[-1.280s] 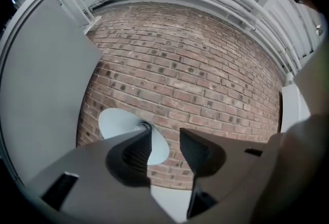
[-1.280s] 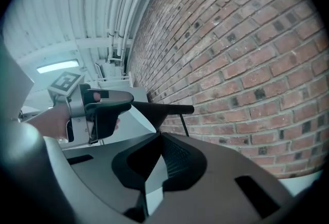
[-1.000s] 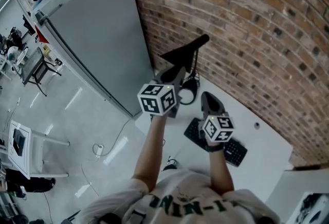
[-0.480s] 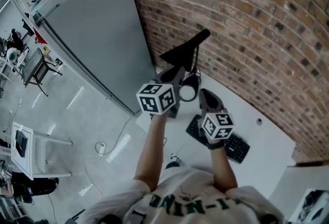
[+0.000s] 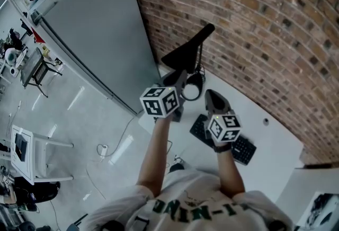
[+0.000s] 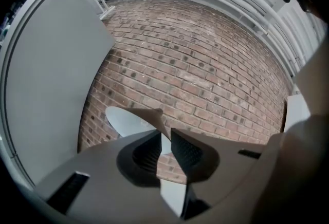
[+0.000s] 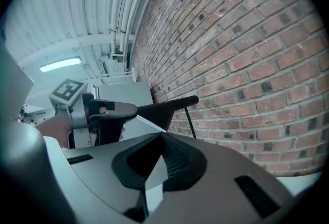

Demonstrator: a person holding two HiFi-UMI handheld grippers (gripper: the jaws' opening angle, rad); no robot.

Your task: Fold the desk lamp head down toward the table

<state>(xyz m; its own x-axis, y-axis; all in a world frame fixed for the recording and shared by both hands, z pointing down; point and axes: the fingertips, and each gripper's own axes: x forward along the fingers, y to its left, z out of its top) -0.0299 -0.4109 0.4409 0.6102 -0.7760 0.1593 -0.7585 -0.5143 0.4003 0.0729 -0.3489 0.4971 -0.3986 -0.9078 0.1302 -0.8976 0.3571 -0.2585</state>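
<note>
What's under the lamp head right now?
Under the lamp head: its thin stem and a black ring-shaped object on the white table. The head itself and the left gripper cover the table beneath its lower end.

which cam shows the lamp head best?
Head view: the whole black lamp head shows, against the brick wall. Right gripper view: side-on, partly behind the left gripper. Left gripper view: only its pale underside, cut by the jaws.

Lamp head (image 6: 126, 121) between gripper (image 6: 165, 133) jaws
</note>
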